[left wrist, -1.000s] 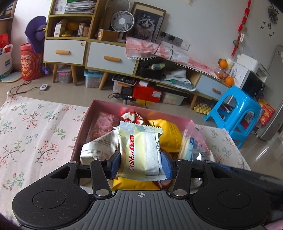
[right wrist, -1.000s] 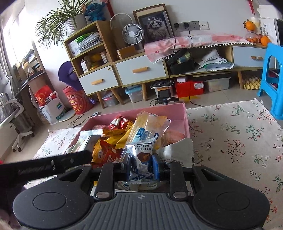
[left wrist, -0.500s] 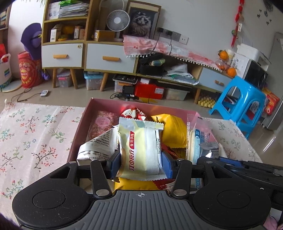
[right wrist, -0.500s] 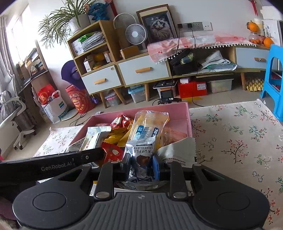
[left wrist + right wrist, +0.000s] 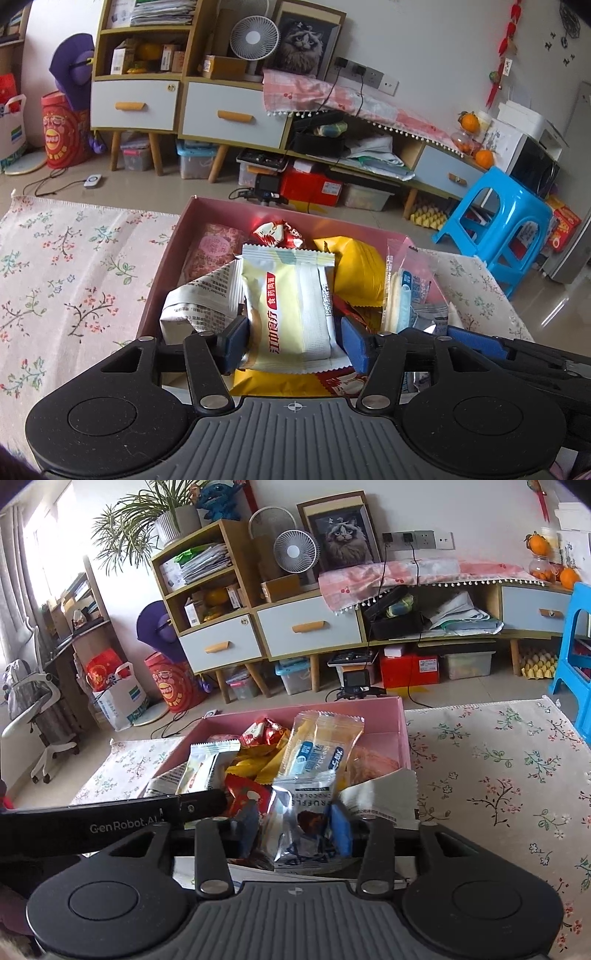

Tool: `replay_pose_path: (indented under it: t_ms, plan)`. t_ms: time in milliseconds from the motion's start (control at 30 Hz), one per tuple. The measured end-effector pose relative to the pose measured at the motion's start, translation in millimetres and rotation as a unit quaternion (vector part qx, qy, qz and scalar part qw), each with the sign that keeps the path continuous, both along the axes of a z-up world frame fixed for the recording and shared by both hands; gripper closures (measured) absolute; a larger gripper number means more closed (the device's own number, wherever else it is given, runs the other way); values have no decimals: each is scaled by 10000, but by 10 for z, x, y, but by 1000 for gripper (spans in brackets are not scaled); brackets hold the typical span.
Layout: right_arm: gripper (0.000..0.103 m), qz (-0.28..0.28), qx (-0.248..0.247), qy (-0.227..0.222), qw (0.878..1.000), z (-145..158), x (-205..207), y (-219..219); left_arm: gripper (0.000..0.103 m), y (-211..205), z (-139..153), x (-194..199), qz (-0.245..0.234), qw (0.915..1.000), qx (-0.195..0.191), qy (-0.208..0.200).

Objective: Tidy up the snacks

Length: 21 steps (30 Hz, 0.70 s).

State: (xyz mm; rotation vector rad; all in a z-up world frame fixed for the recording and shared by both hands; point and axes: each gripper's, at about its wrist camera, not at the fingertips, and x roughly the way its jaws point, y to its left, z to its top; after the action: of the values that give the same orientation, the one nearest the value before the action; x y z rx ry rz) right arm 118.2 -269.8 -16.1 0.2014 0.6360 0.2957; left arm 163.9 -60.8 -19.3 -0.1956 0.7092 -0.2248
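Both grippers have spread their jaws since a second ago and are opening at this moment. Between the blue pads of the left gripper (image 5: pixel 291 341) a pale yellow-and-white snack packet (image 5: pixel 291 306) stands upright; a gap shows on its right side, so the pads no longer pinch it. It sits at the near end of the pink box (image 5: pixel 173 254), atop a yellow bag (image 5: pixel 360 273) and beside a newspaper-print pouch (image 5: pixel 199 299). The right gripper (image 5: pixel 293 830) has a silver truffle chocolate packet (image 5: pixel 306 812) between its parting pads, inside the same box; whether the pads touch it cannot be told. Behind it leans a clear wafer packet (image 5: pixel 321 746). The box rests on a floral-cloth table (image 5: pixel 498 775).
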Motion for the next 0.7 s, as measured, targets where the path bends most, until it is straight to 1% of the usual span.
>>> replay_pose_path:
  t_ms: [67,233,300,367,533,667,700]
  plan:
    - [64,-6,0,-21,10000,18,-6,6,48,6,-1,-19,-1,10000,-28,15]
    - [53,-59,38,-121,9999,89,-33,-36,40,42,47,-57,12,10000,-53,-48]
    - [46,-136,38,-168,9998,126,-56,-48,39,62,72,-64,31,10000,-65,-64]
    - [45,-207,60,-213,9995,150,-66,-80,38,81,95,-74,40,9999,-78,-76]
    - [41,-384,209,-211,9988,181,-81,-168,30,133,162,-133,53,9998,-109,-125]
    - [35,-529,232,-188,9982,190,-134,-224,22,189,203,-243,28,9998,67,-158]
    - [32,-568,225,-169,9980,188,-153,-235,19,213,208,-267,41,9998,132,-142]
